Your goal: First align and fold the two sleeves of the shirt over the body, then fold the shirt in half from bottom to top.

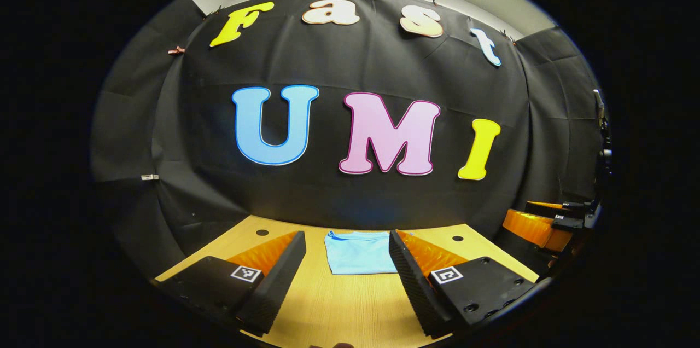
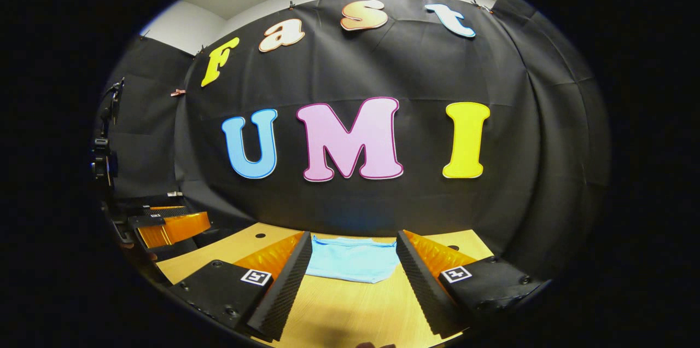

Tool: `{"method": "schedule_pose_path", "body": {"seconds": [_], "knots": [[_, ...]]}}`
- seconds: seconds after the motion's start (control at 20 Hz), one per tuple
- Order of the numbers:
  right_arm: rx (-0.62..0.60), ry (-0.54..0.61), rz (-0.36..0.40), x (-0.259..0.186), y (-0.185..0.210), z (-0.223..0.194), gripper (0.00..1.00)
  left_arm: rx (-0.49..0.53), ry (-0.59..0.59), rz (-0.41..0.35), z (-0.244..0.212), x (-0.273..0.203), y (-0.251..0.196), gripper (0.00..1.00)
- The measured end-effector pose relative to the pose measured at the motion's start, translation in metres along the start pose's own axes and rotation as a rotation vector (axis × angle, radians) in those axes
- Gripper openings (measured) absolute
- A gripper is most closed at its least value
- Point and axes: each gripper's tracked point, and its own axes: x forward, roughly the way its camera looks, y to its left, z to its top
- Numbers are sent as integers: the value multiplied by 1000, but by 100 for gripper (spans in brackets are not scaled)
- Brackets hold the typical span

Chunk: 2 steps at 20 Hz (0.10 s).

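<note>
A light blue shirt (image 1: 358, 252) lies folded into a compact rectangle on the wooden table (image 1: 339, 304), near the far edge by the black wall. In the left gripper view my left gripper (image 1: 348, 247) is open, held above the table short of the shirt, nothing between its fingers. The right gripper view frames the same shirt (image 2: 353, 259) between the fingers of my open right gripper (image 2: 354, 247), also apart from the cloth. The right gripper (image 1: 552, 216) appears at the right edge of the left gripper view, and the left gripper (image 2: 164, 222) at the left edge of the right gripper view.
The table (image 2: 339, 309) has small round holes (image 1: 262, 232) near its far corners. Black cloth walls close the booth on three sides. A dark stand with gear (image 2: 104, 162) hangs at the left side.
</note>
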Motion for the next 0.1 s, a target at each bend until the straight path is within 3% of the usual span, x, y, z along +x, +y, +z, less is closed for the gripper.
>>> {"method": "schedule_pose_path", "body": {"seconds": [0.05,0.1], "knots": [[5,1,7,0,3,0,96,13,-6,4,1,-2,-1,97],[2,3,9,0,5,-1,96,27,-11,5,2,-4,-2,97]]}}
